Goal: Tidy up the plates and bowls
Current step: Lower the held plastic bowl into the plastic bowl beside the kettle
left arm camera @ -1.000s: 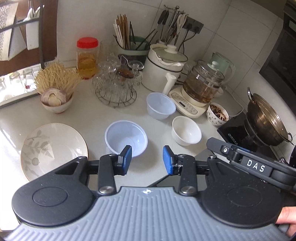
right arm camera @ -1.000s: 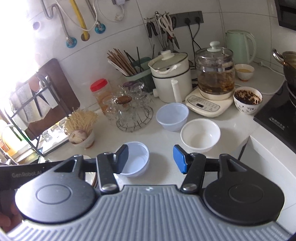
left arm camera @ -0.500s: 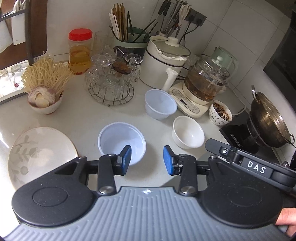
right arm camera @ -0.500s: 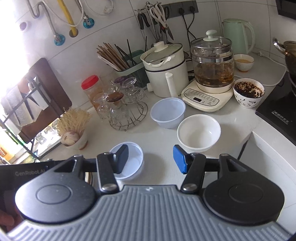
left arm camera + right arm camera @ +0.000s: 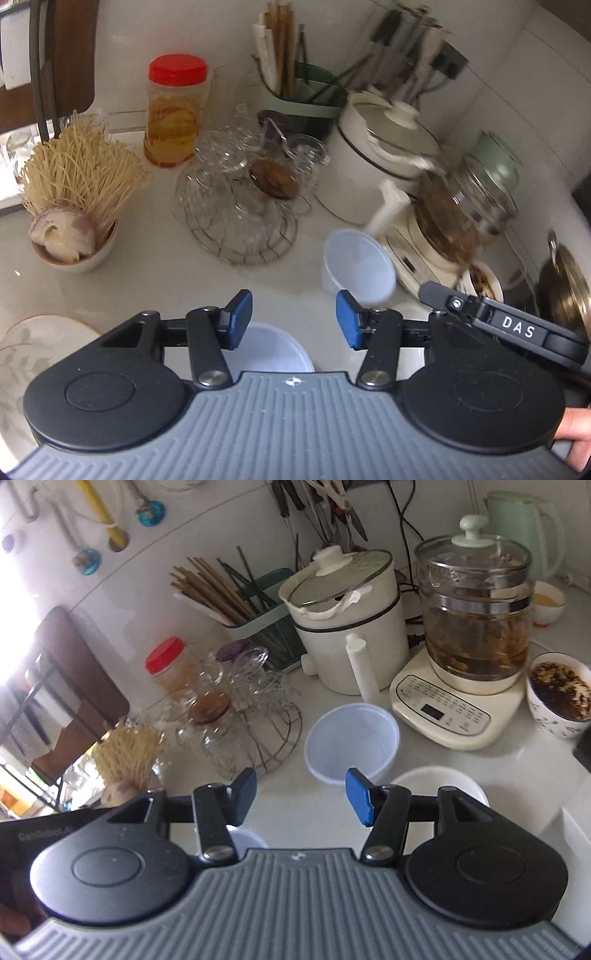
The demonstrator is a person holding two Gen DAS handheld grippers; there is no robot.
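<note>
Task at an early stage: nothing stacked or gathered. Left gripper (image 5: 294, 320) had its jaws apart, holding nothing; right gripper (image 5: 301, 794) likewise apart and empty. Task items sat separately on the white counter (image 5: 159, 266): a translucent plastic bowl (image 5: 271, 350) directly under the left gripper, partly hidden by its body; a second translucent bowl (image 5: 351, 742) near the tea kettle base (image 5: 450, 712); a white ceramic bowl (image 5: 439, 784) just beside the right gripper's right finger; a leaf-patterned plate (image 5: 33, 347) at the left edge of the left wrist view. All grasps and stacking remained to be done. Versus 1.0 s earlier: both grippers had advanced toward the back of the counter; the near plastic bowl went from ahead of the left fingers to beneath them, the plate slid mostly out of view, and jaw spacing was unchanged.
</note>
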